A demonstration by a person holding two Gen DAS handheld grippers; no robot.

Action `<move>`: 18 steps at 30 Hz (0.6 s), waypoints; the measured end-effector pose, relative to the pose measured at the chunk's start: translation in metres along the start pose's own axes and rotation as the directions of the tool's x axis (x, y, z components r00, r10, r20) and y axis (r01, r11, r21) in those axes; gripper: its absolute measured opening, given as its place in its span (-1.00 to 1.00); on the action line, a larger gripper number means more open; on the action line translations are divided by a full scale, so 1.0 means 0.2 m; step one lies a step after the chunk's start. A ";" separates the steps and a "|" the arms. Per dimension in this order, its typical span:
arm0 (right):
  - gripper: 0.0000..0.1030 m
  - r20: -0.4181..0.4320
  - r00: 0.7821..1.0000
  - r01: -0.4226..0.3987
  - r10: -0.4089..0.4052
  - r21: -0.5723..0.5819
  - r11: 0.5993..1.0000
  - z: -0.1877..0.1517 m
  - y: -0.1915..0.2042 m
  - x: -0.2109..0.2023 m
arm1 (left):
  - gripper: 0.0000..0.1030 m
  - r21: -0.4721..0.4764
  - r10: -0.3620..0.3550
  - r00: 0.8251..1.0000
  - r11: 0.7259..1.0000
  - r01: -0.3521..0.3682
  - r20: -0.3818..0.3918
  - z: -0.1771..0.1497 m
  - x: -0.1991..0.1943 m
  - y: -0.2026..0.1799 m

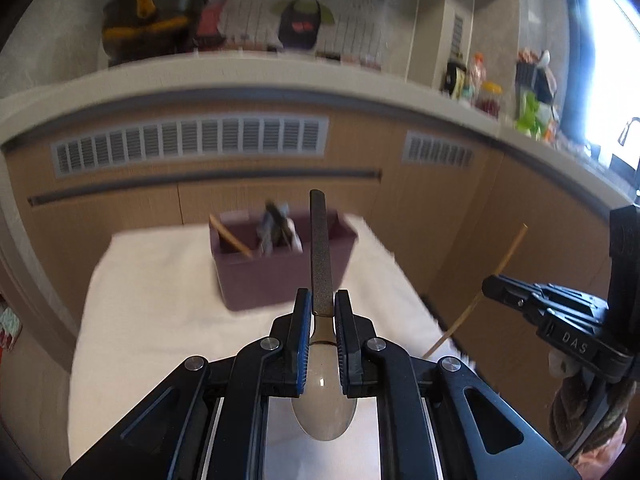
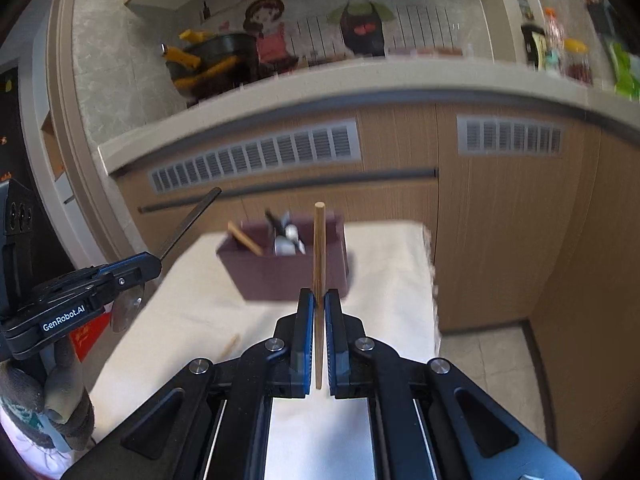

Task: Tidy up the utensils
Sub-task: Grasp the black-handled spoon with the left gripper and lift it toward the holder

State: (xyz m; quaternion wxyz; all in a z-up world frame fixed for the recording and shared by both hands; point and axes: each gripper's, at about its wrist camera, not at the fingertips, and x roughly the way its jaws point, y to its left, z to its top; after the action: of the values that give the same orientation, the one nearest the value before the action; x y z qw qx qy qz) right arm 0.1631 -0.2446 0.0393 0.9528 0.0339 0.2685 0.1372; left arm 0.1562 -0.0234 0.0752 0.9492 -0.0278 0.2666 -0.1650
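Pinched in the left claw (image 1: 322,312) is a spoon (image 1: 320,248), bowl toward the camera, dark handle aimed at the purple utensil box (image 1: 280,276) on the white-clothed worktop (image 1: 152,300); the right claw (image 2: 319,312) clamps a wooden chopstick (image 2: 319,256) upright before that box

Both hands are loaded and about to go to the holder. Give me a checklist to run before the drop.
1. Left gripper shut on the spoon, pads at the neck: ok.
2. Right gripper shut on the chopstick: ok.
3. Purple holder upright on the white cloth: ok.
4. Free space in the holder: right compartment looks empty, left holds one chopstick, middle holds utensils: ok.
5. Grippers clear of each other: apart in both views: ok.
6. Nothing left on the cloth: a wooden stick lies near the front edge: not ok.
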 end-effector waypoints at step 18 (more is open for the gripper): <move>-0.90 0.143 0.989 0.042 -0.031 -0.080 0.996 0.75 0.10 0.43 | -0.76 -0.112 0.054 0.972 0.993 -0.029 0.230 0.50 0.57 0.36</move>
State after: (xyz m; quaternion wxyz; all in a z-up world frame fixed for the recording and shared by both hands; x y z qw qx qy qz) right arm 0.3064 -0.2009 0.1266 0.9724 -0.0010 0.1950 0.1281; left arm 0.3213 0.0034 0.0940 0.9742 -0.0925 0.1626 -0.1261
